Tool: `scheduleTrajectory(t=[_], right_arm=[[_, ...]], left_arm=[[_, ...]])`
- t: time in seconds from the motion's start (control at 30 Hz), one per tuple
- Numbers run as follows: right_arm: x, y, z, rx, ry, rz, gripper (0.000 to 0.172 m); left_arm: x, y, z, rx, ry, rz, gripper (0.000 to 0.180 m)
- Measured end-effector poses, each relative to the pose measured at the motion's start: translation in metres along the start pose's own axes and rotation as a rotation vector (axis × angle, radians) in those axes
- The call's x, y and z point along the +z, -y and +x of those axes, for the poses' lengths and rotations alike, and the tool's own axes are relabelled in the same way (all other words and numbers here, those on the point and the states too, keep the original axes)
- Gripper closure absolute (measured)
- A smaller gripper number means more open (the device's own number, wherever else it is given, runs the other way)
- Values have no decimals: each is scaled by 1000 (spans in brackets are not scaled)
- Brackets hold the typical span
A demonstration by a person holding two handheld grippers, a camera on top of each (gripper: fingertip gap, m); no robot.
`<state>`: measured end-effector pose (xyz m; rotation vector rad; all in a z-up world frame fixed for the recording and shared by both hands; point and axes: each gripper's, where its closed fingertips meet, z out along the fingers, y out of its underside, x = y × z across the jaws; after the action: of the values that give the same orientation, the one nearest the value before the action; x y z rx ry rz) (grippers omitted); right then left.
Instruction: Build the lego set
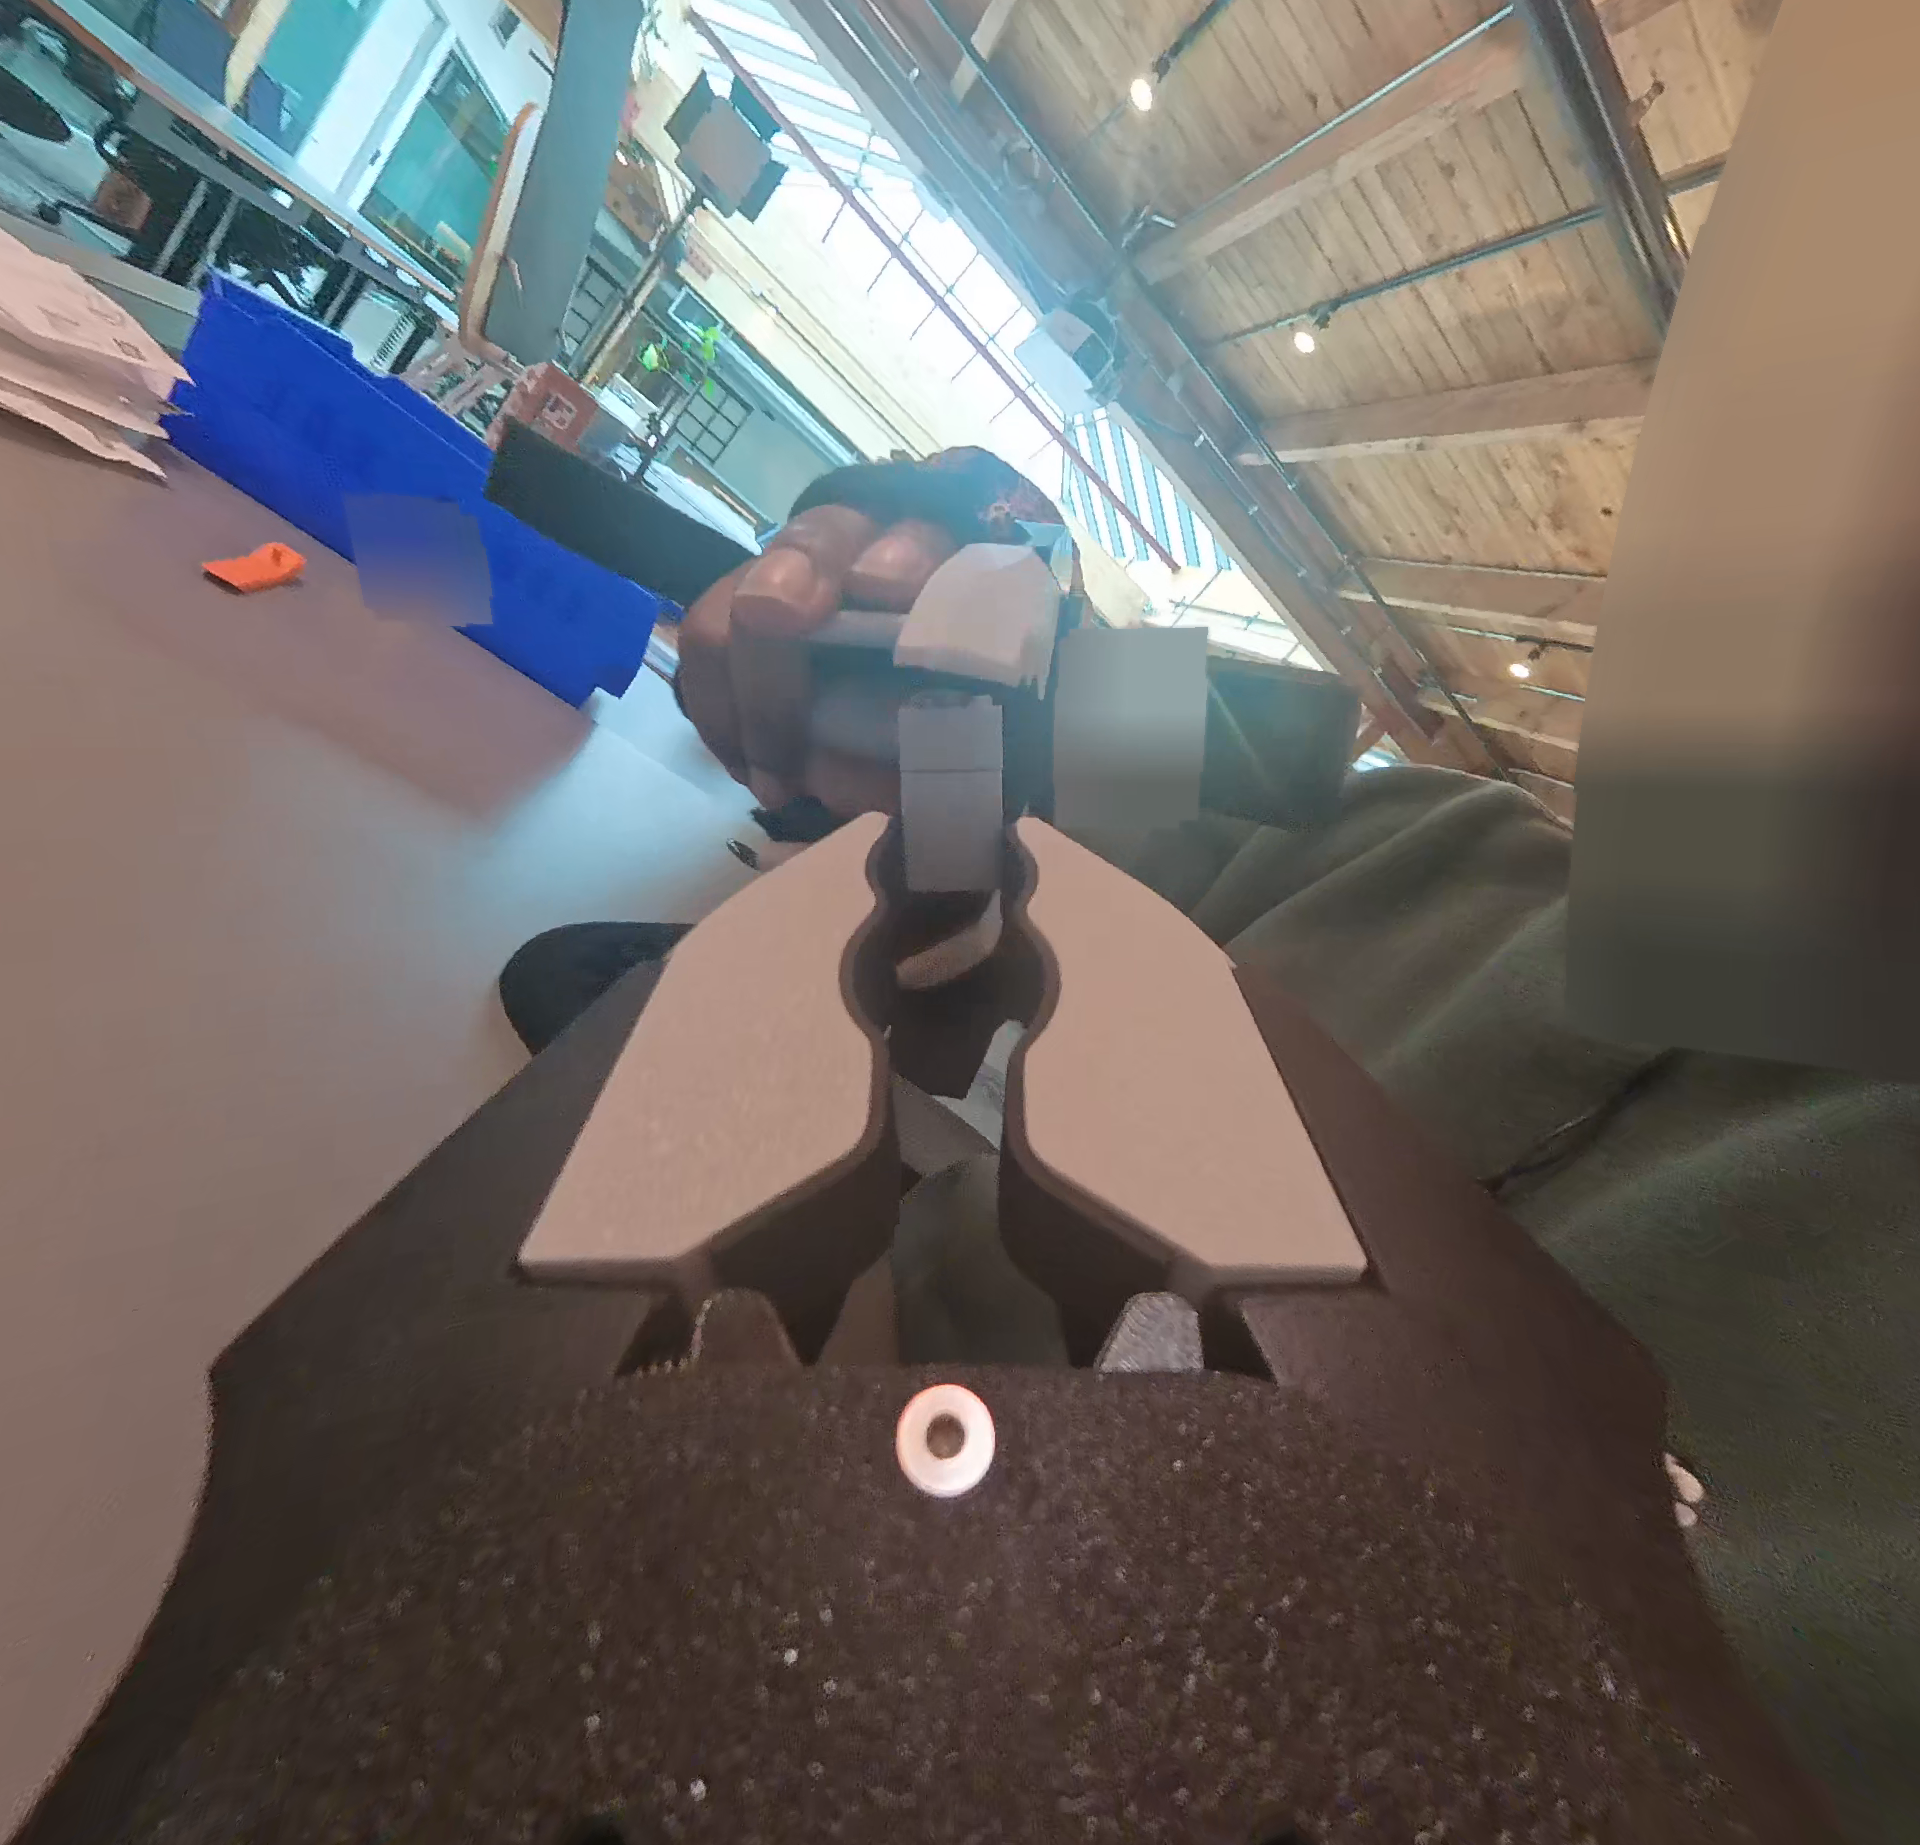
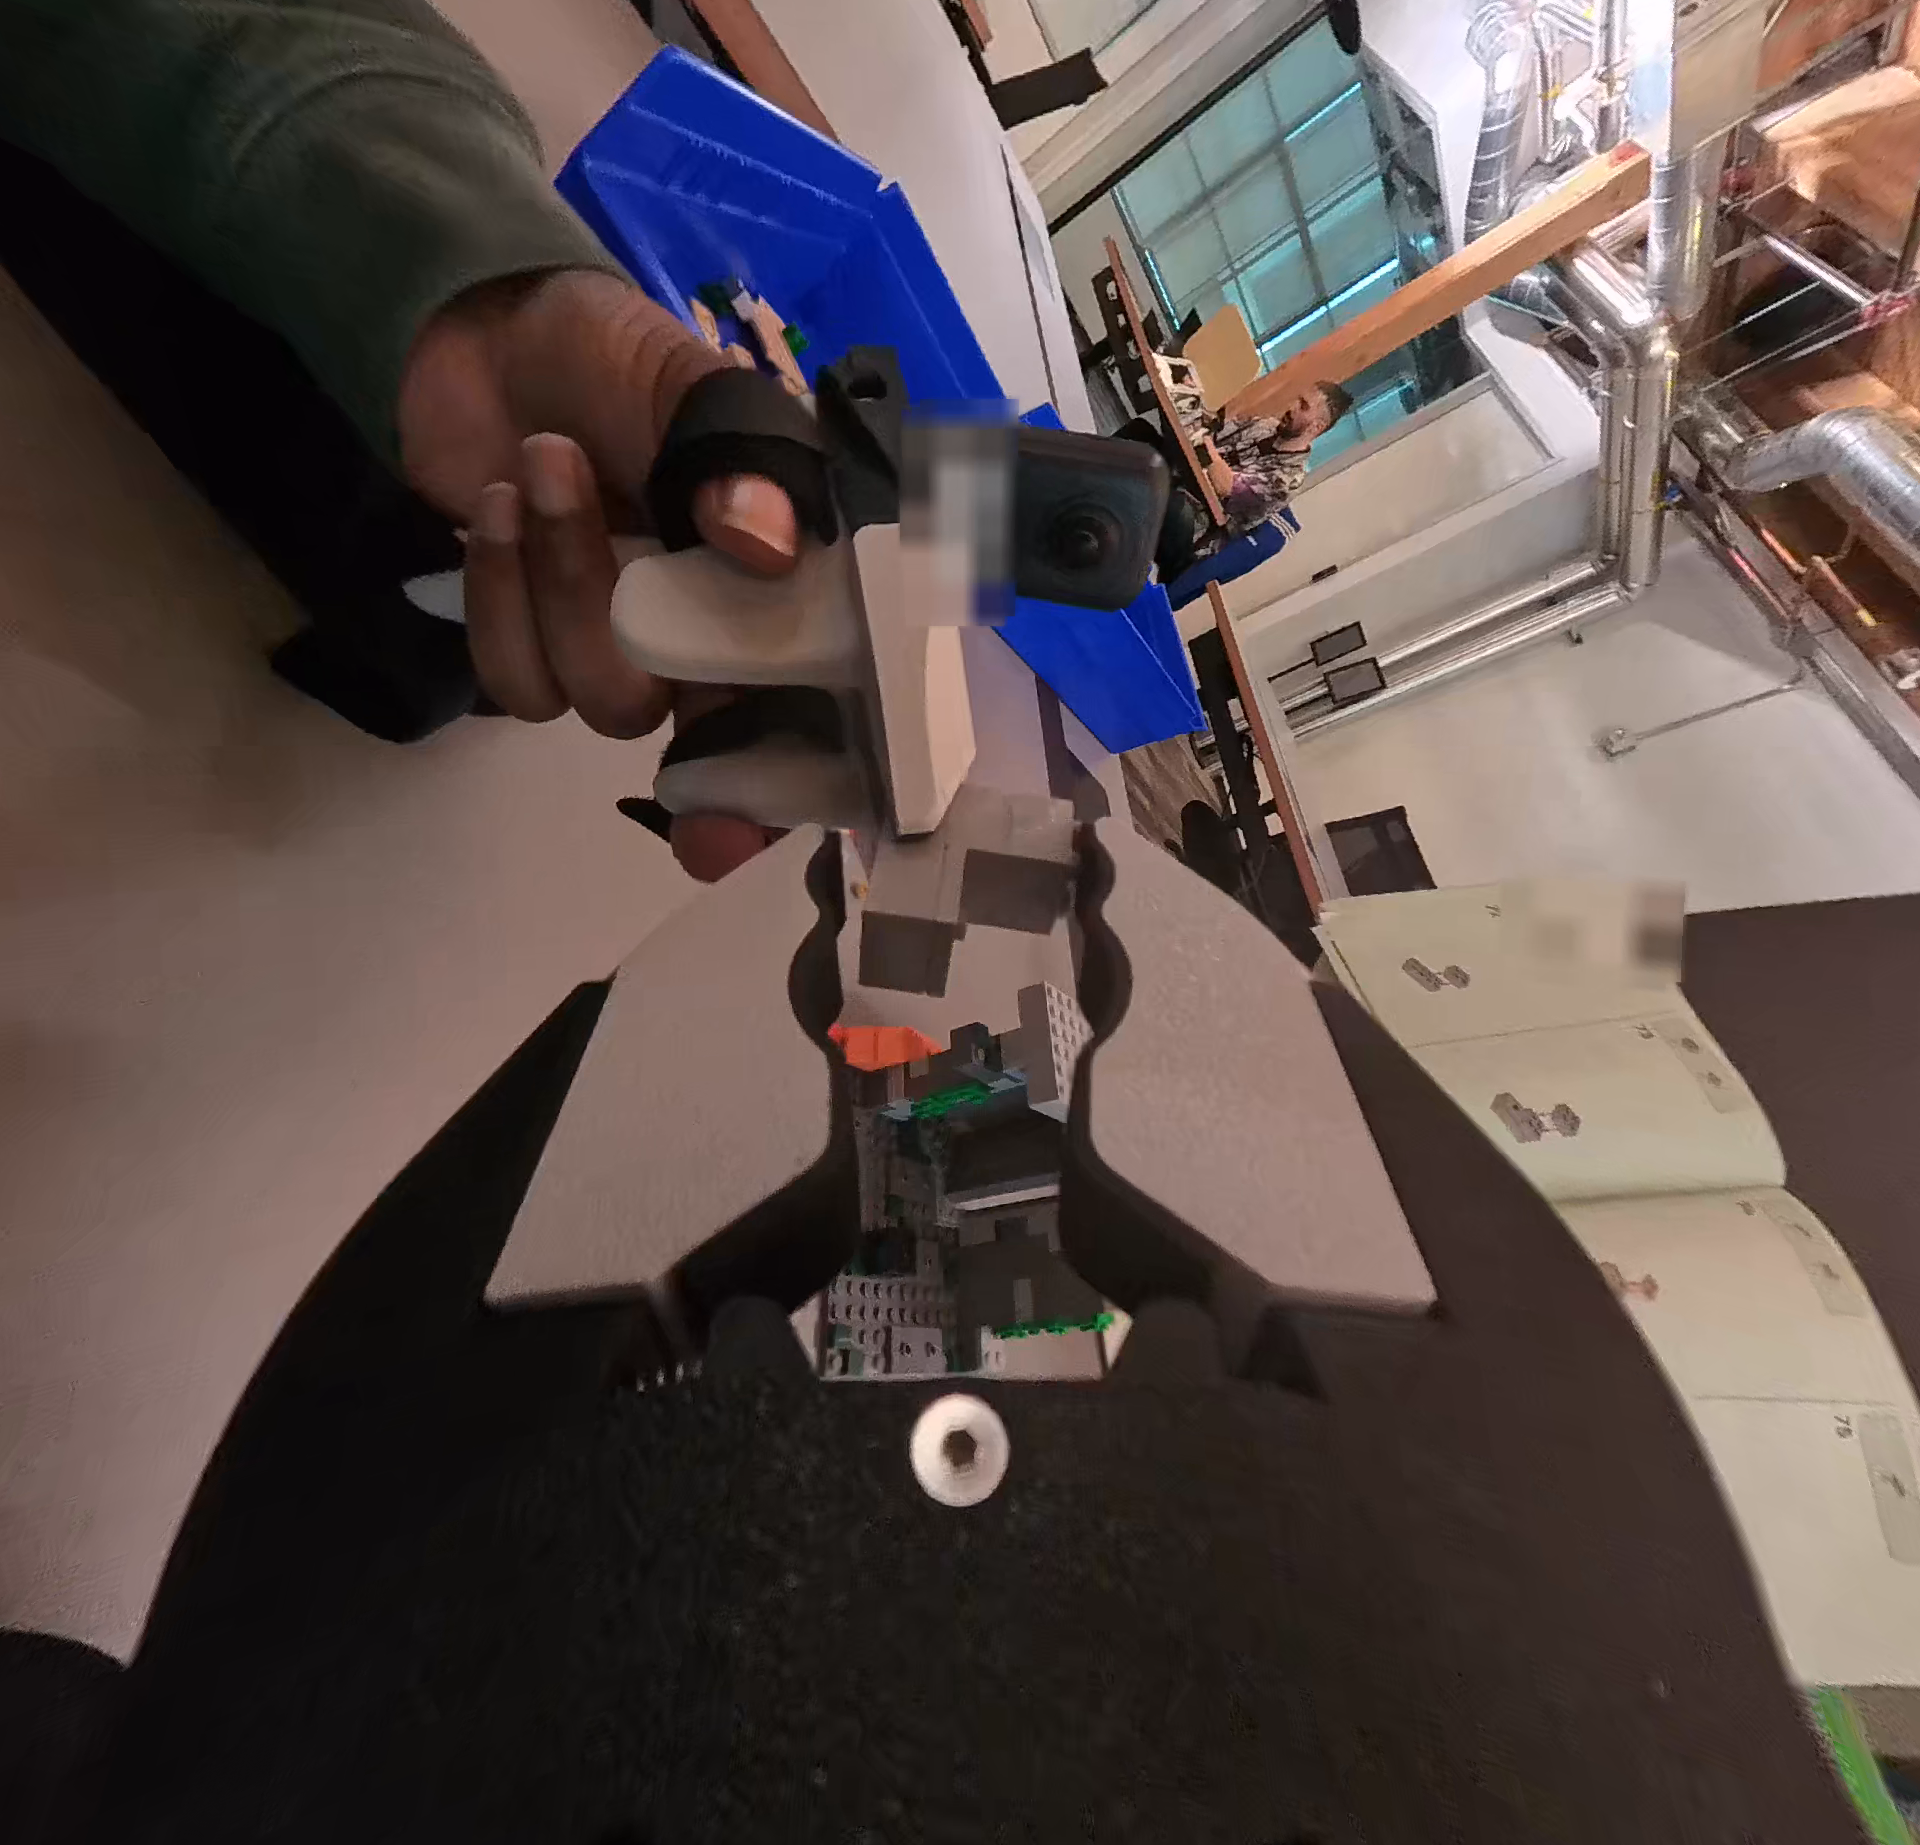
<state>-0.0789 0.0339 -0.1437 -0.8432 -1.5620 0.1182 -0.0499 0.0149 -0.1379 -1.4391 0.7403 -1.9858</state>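
Observation:
My left gripper (image 1: 951,839) is shut on a small stack of grey bricks (image 1: 948,808) and holds it up in the air. In the right wrist view the same grey brick piece (image 2: 966,902) stands between the fingertips of my right gripper (image 2: 956,860). Its right side lies against one finger, and a gap shows on its left side, so the right jaws are open around it. The left gripper (image 2: 914,715), held by a hand, grips the piece from the far side. The right gripper (image 1: 977,632) shows just beyond the bricks in the left wrist view.
A blue bin (image 1: 416,465) stands on the table, with a loose orange piece (image 1: 255,564) near it. A grey and green brick model (image 2: 935,1193) lies below my right gripper. An open instruction booklet (image 2: 1558,1089) lies to the right. A person sits far back (image 2: 1268,445). The grippers are tip to tip, or close to it.

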Motion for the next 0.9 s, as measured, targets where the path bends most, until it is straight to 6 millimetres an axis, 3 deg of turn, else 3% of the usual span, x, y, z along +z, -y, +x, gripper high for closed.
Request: scheduleTrajectory(t=[0.27, 0.6, 0.77, 0.9], right_arm=[[-3, 4, 1, -53, -39, -9, 135], [-8, 0, -27, -25, 111, -44, 136], [-5, -6, -14, 138, 51, -13, 134], [-17, -11, -4, 331, 73, 12, 129]], left_arm=[[5, -7, 6, -4, -7, -52, 164], [6, -32, 1, -39, 1, -159, 164], [6, -14, -7, -42, -2, -104, 163], [0, 1, -2, 46, -33, -70, 164]])
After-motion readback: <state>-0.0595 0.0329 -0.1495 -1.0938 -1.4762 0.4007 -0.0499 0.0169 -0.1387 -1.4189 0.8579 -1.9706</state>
